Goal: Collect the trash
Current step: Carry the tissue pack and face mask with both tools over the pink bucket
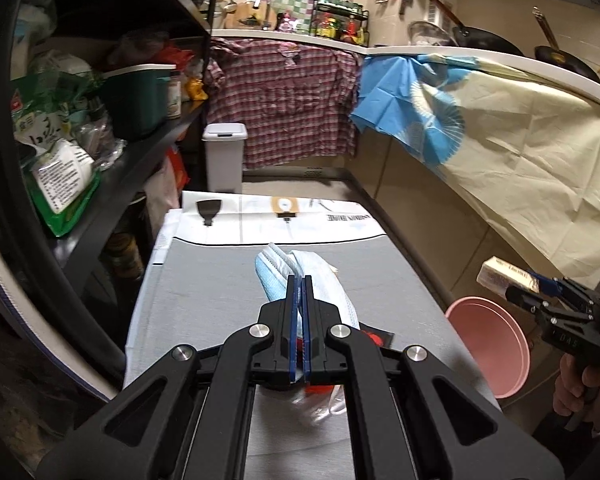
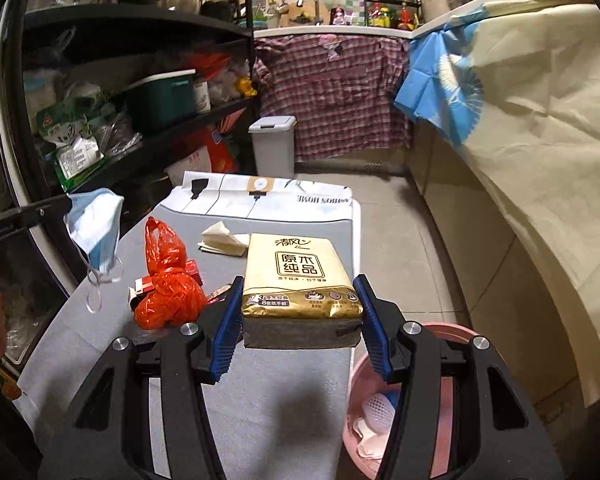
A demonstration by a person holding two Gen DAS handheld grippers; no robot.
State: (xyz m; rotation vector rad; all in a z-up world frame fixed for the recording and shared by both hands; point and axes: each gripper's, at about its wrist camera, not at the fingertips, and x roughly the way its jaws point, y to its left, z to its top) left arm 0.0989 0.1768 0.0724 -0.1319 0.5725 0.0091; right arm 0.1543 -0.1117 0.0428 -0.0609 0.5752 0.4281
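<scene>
My left gripper (image 1: 299, 280) pinches the blue mask (image 1: 320, 280) tight. My right gripper (image 2: 300, 292) squeezes the tissue pack (image 2: 300, 276) between its fingers.

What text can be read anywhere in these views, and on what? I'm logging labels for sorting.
"清风" and "原木纯品": on the tissue pack gripped in the right tool.
"8" with tiny characters: the pack's lower band, otherwise too small to read.
"HOME", seen upside down: on the printed cloth at the table's far end; the word beside it is blurred.
Green bags on the shelf: print too blurred to read.
</scene>
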